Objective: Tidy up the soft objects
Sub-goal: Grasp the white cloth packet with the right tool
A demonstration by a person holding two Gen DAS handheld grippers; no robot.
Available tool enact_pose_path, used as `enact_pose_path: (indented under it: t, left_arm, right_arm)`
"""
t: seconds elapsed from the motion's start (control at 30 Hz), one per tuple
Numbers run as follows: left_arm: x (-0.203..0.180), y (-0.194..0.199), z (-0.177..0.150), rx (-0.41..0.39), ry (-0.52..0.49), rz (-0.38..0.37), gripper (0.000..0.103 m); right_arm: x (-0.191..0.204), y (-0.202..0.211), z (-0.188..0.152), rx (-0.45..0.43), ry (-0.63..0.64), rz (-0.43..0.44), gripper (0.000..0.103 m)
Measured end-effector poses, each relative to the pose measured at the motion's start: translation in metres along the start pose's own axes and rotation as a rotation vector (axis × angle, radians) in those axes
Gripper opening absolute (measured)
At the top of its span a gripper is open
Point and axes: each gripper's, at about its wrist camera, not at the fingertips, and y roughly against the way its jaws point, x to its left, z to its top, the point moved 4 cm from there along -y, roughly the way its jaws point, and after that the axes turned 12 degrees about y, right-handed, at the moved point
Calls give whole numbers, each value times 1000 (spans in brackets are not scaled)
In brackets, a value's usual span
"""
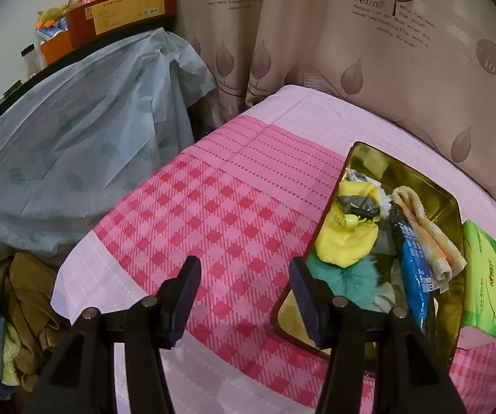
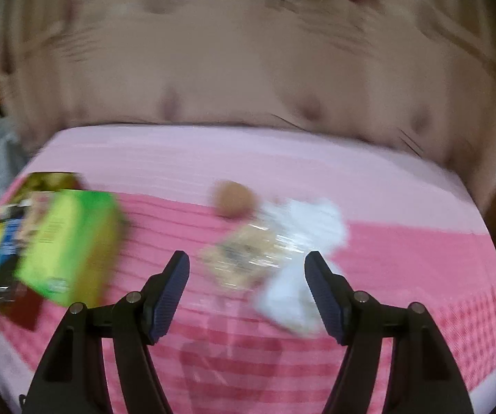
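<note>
Left wrist view looks down on a pink checked bedspread point(image 1: 234, 214), where the left gripper point(image 1: 246, 296) hangs with its jaws well apart and nothing between them, only the cloth below. Just right of it lies a shallow gold rectangular metal tin point(image 1: 434, 186), its near corner beside the gripper's right finger. Inside the tin are a yellow fabric pouch with a grey strap point(image 1: 348, 238), a teal fluffy pompom point(image 1: 351, 277) at the end nearest the gripper, a blue plastic packet point(image 1: 417, 272) and a folded orange-and-cream striped cloth point(image 1: 427, 238) against the tin's right wall. A green tissue pack point(image 1: 480, 276) lies on the bedspread, touching the tin's right side. A beige leaf-print curtain point(image 1: 368, 51) hangs beyond the tin.

Right wrist view is blurred by motion. The right gripper point(image 2: 248, 291) is wide open and holds nothing. Ahead of its fingers, well right of the tin point(image 2: 52, 179), sit a crinkled clear plastic bag of something pale point(image 2: 244, 255), a white soft bundle point(image 2: 299, 276) touching it, and a small brown round object point(image 2: 234, 200) just beyond them.
</note>
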Motion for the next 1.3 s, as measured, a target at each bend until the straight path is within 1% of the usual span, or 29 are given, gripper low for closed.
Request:
enact_pose_path:
  t: [0.07,0.17,0.33,0.43,0.5,0.53,0.57,0.6,0.7,0.8,0.9,0.97,1.07,1.13,1.23,1.3]
  left_arm:
    - [-2,0,-1,-3,-6,3,54]
    - [-4,2,-2,-14,-11,4,54]
    - [-9,6,-3,-38,-33,5,54]
    - [-17,13,-6,-57,-65,2,54]
    - [-25,21,-7,-74,-95,-13,54]
    - [-31,26,-9,-85,-114,-16,54]
    - [-38,32,-11,-93,-130,-29,54]
    - [-43,35,-13,-93,-141,-40,54]
    - [-68,46,-23,-78,-185,-99,54]
    - [-103,59,-35,-70,-259,-167,54]
    - [-145,72,-50,-55,-352,-254,55]
    - [-174,80,-64,-38,-417,-313,56]
    - [-217,88,-89,11,-516,-401,59]
    - [-248,91,-109,52,-588,-463,62]
    - [-289,87,-137,127,-680,-512,65]
    - [-312,82,-154,181,-736,-541,67]
  right_arm:
    - [-22,-13,-13,43,-49,-12,67]
    - [-35,-30,-27,83,-90,-5,67]
    - [-39,-54,-30,99,-144,33,67]
    - [-39,-70,-32,109,-173,61,67]
    - [-41,-79,-34,119,-184,48,66]
    - [-43,-81,-35,121,-192,60,64]
    - [-44,-84,-37,125,-192,68,55]
    - [-45,-84,-39,112,-180,59,49]
    - [-53,-80,-43,95,-161,54,39]
    - [-68,-79,-49,92,-164,49,32]
    - [-84,-75,-58,89,-157,19,29]
    - [-99,-73,-66,88,-163,1,29]
    - [-122,-70,-78,88,-196,-21,29]
    - [-137,-69,-86,82,-227,-12,29]
    - [-147,-68,-92,62,-236,5,29]
    - [-144,-68,-93,45,-210,-6,30]
